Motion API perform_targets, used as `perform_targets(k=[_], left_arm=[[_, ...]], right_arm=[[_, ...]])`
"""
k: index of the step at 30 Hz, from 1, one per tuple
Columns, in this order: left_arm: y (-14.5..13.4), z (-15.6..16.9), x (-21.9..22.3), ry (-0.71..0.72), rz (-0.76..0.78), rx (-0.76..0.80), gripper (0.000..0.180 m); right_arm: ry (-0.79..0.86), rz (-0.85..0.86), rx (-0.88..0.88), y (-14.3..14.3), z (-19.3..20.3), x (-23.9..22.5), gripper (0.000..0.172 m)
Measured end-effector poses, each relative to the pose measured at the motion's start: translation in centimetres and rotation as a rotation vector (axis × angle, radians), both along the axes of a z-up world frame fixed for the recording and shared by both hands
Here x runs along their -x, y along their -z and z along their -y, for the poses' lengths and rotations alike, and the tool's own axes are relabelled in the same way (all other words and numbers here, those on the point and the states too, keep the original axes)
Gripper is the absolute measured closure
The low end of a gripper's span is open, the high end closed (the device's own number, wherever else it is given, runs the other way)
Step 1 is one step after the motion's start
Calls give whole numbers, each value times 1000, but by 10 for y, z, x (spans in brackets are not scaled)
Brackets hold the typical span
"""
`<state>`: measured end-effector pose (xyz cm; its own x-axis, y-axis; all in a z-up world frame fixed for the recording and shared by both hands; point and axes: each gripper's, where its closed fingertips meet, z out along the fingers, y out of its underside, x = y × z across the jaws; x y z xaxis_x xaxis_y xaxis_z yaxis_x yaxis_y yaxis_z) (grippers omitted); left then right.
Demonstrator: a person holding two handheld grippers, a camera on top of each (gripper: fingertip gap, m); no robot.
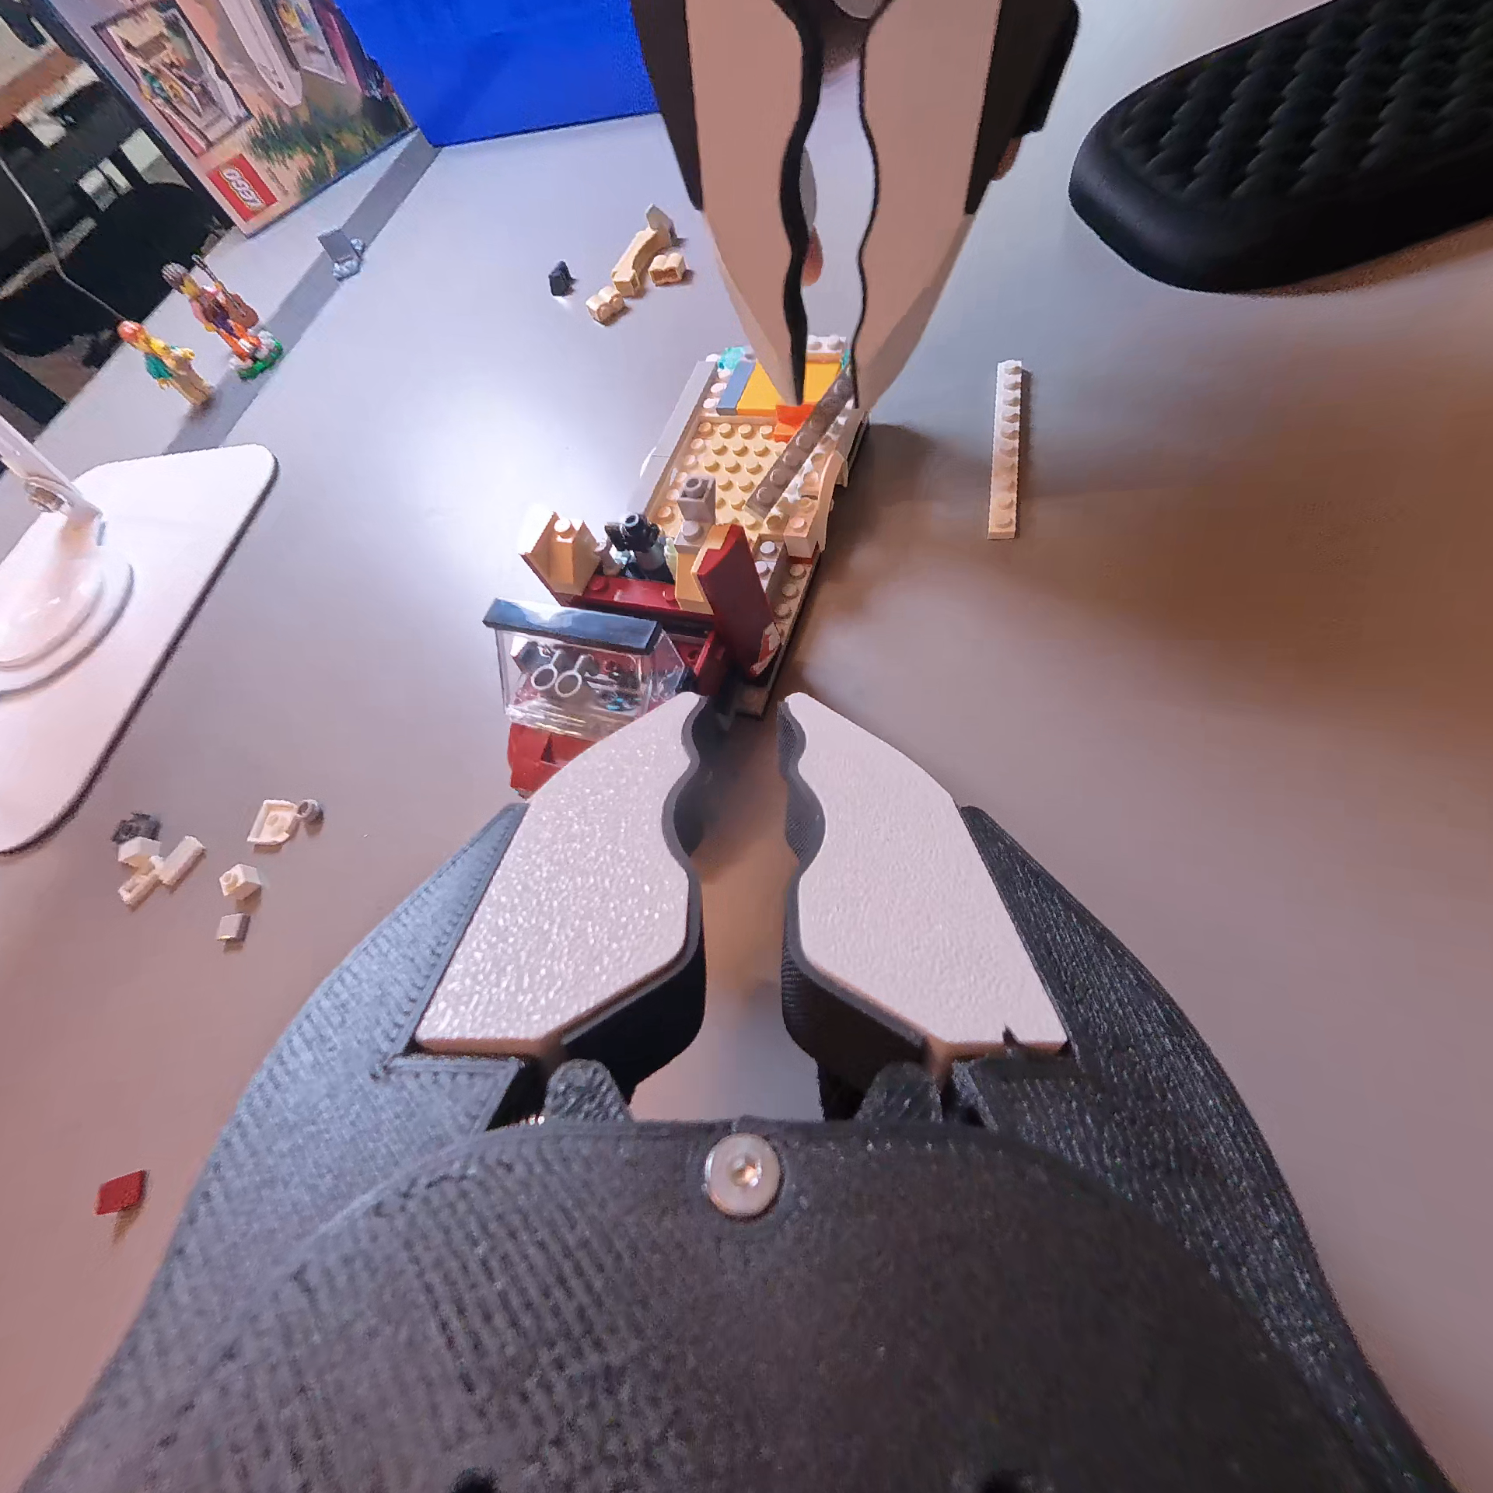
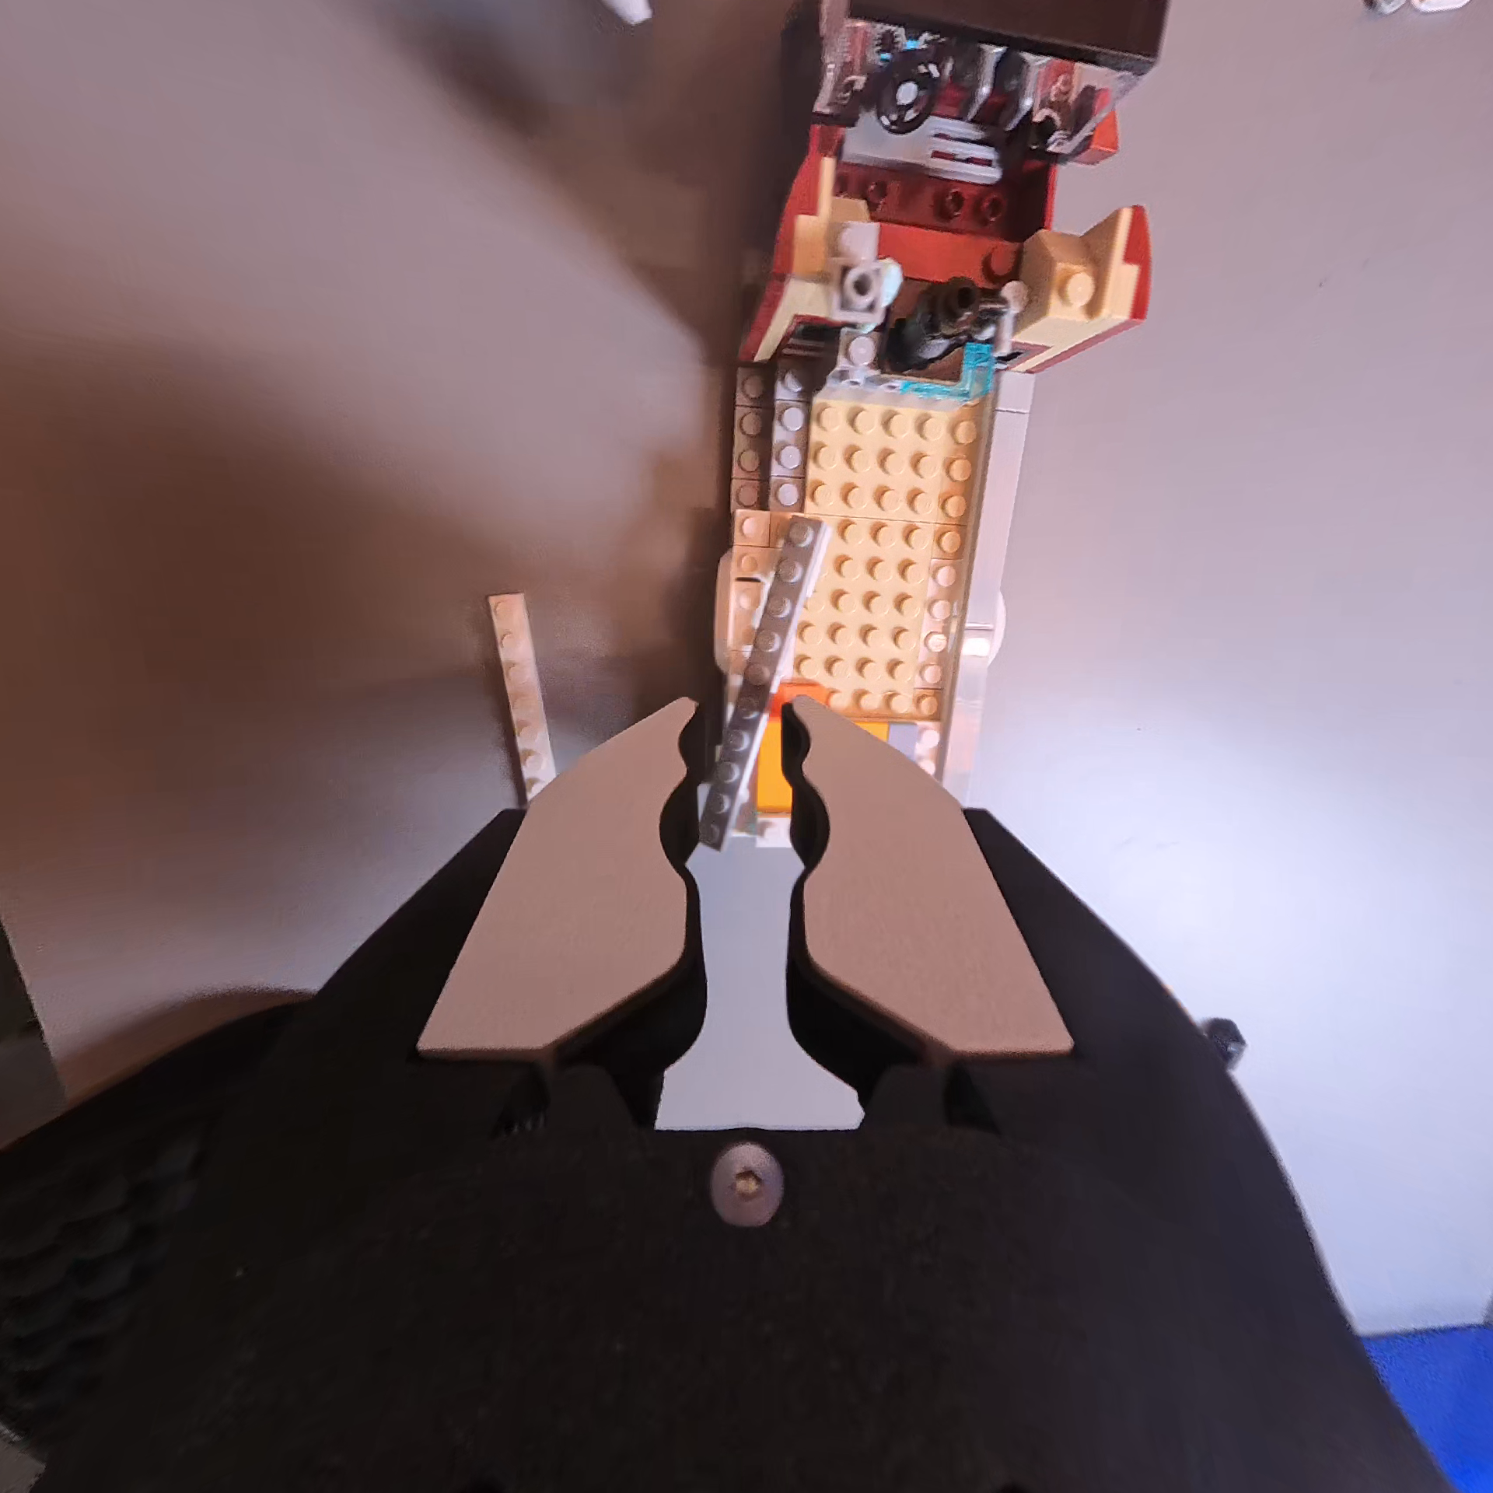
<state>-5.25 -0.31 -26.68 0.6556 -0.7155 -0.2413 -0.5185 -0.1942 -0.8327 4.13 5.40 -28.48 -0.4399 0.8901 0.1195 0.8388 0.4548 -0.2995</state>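
Note:
A brick model [image 1: 743,477] with a tan studded floor, dark red front and clear windscreen lies on the grey table [image 1: 1131,808]. My left gripper [image 1: 745,707] is at its near end, and its fingertips close on the narrow dark base edge there. My right gripper [image 1: 828,396] reaches down onto the far end, over an orange brick [image 1: 788,416]. In the right wrist view, a long grey plate [image 2: 767,638] lies slanted across the model [image 2: 889,525] and runs between my right gripper's [image 2: 743,711] fingers. It lies against the left finger; orange shows between it and the right finger.
A long tan plate [image 1: 1006,452] lies on the table right of the model. Loose tan pieces [image 1: 638,267] lie beyond it and small white pieces [image 1: 186,864] at the left. Two minifigures [image 1: 194,339], a picture box [image 1: 242,105], a white stand base [image 1: 161,582] and a black mesh chair [image 1: 1293,145] surround the table. The tips of one gripper are about 12 cm away from the tips of the other. Measured from the fingertips, the long tan plate [image 1: 1006,452] is 5 cm or so from the right gripper and 15 cm from the left. The right camera catches it too, in the right wrist view [image 2: 524,734].

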Motion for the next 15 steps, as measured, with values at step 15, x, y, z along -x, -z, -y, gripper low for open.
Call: perform_targets(k=[15], left_arm=[[-5,-35,-66,288,-450,16,163]], right_arm=[[-6,-36,72,4,-1,-8,163]])
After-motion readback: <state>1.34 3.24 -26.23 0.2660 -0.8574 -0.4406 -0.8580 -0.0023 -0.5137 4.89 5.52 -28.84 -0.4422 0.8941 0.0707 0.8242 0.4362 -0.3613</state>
